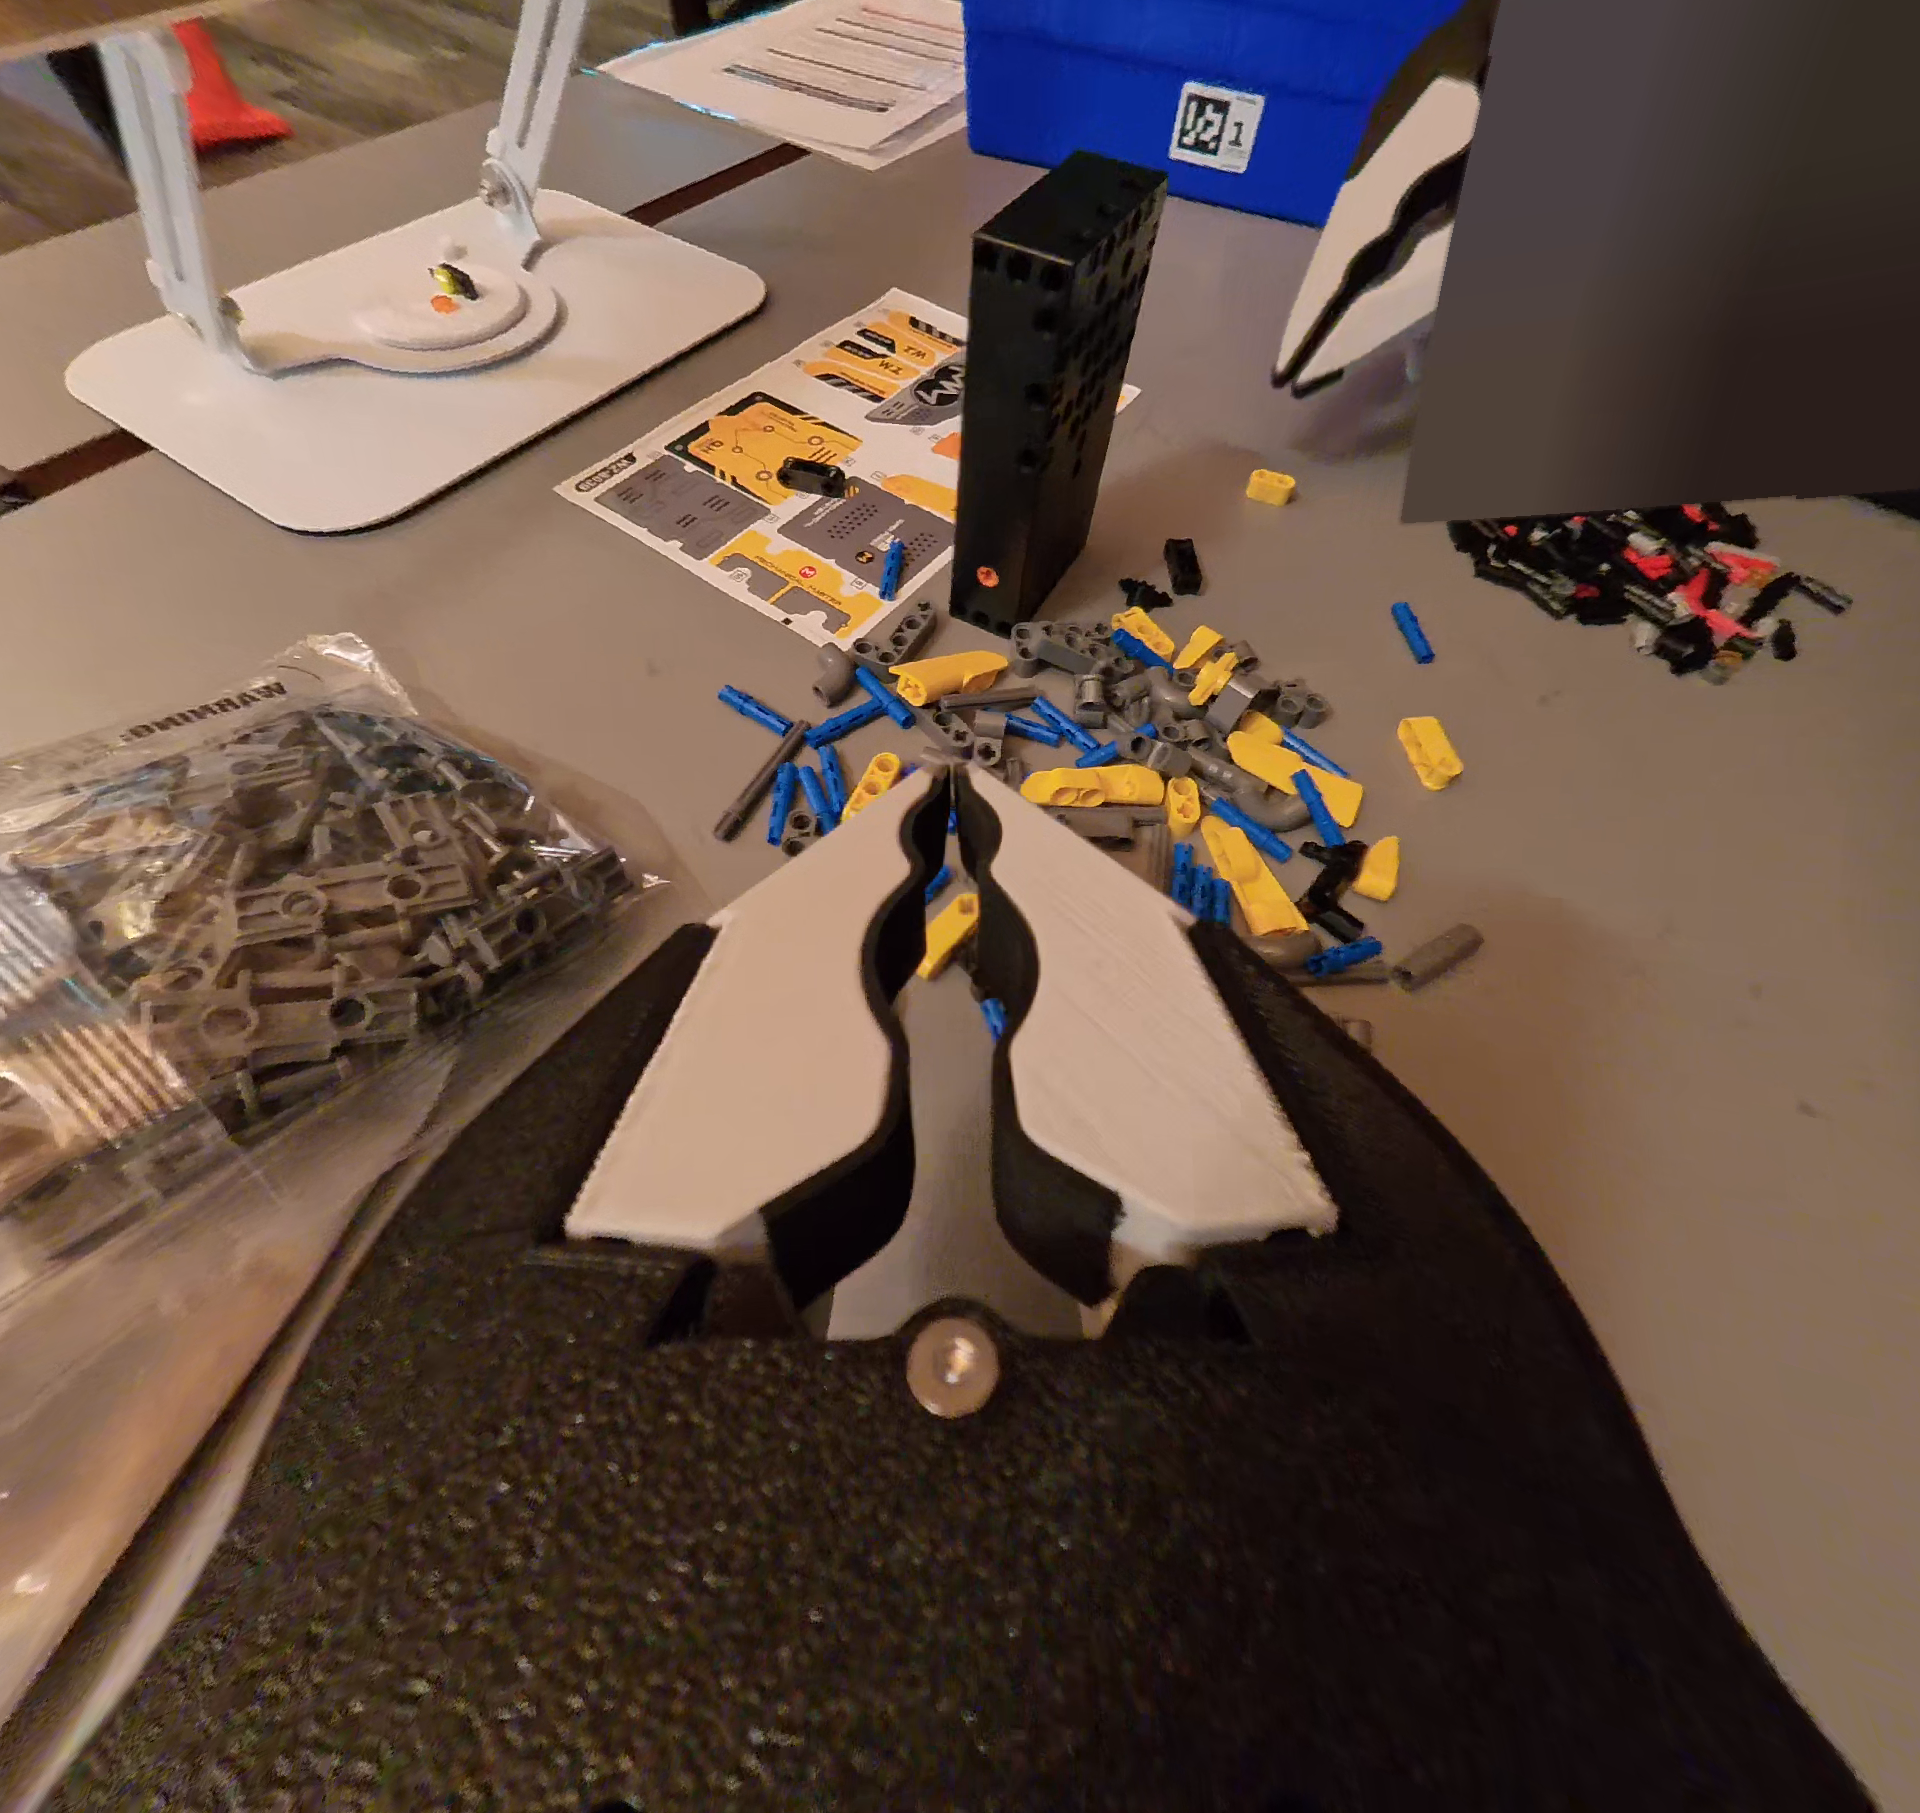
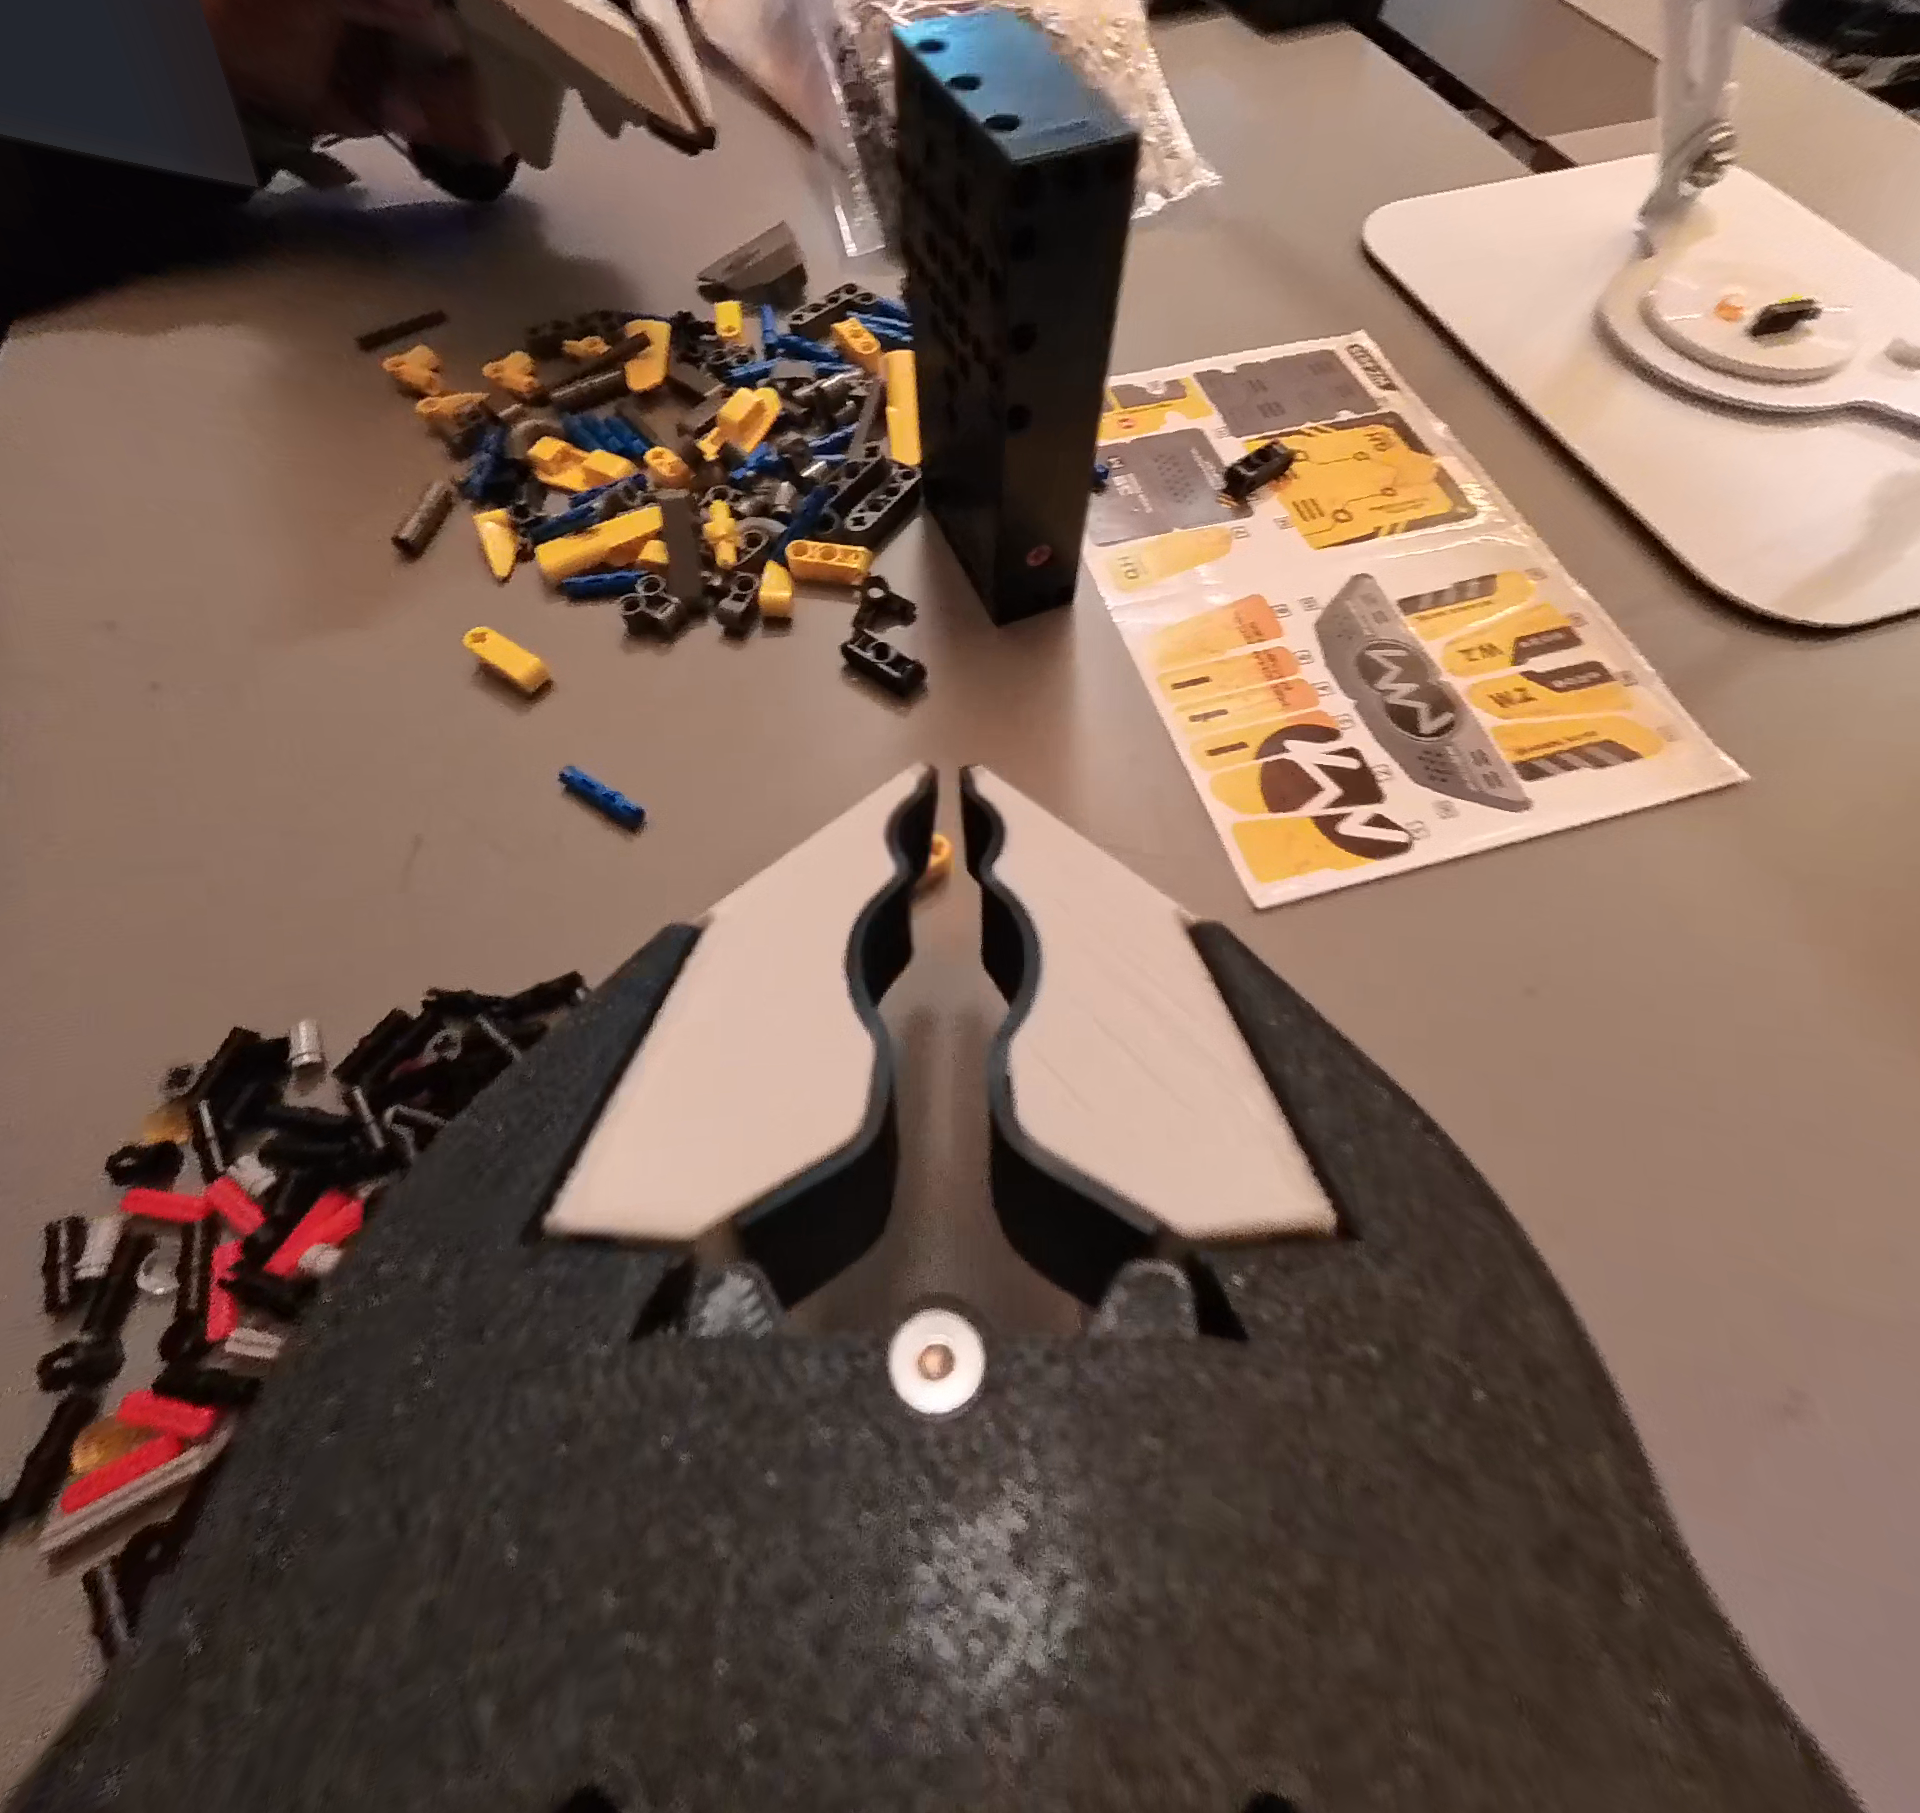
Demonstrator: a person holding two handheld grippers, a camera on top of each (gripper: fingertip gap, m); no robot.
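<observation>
My left gripper (image 1: pixel 951 776) is shut and empty, low over the near edge of a loose pile of yellow, blue and grey building pieces (image 1: pixel 1143 755). A yellow piece (image 1: pixel 948 932) lies on the table under its fingers. A tall black perforated block (image 1: pixel 1049 392) stands upright behind the pile. My right gripper (image 2: pixel 945 776) is shut and empty, above a single yellow piece (image 2: pixel 940 854) on the table. The block (image 2: pixel 1008 309) and the pile (image 2: pixel 675 475) lie ahead of it. Each gripper also shows in the other view: the right one (image 1: pixel 1294 381) and the left one (image 2: pixel 696 137).
A sticker sheet (image 1: pixel 769 496) lies flat beside the block. A clear bag of grey pieces (image 1: pixel 291 890) lies at the left. A pile of black and red pieces (image 1: pixel 1642 579) lies at the right. A white stand base (image 1: pixel 416 381), a blue bin (image 1: pixel 1195 28) and a paper (image 1: pixel 831 70) are behind. One gripper's finger ends stand about 20 cm off the other's. The block (image 2: pixel 1008 309) lies around 9 cm away from my right fingertips.
</observation>
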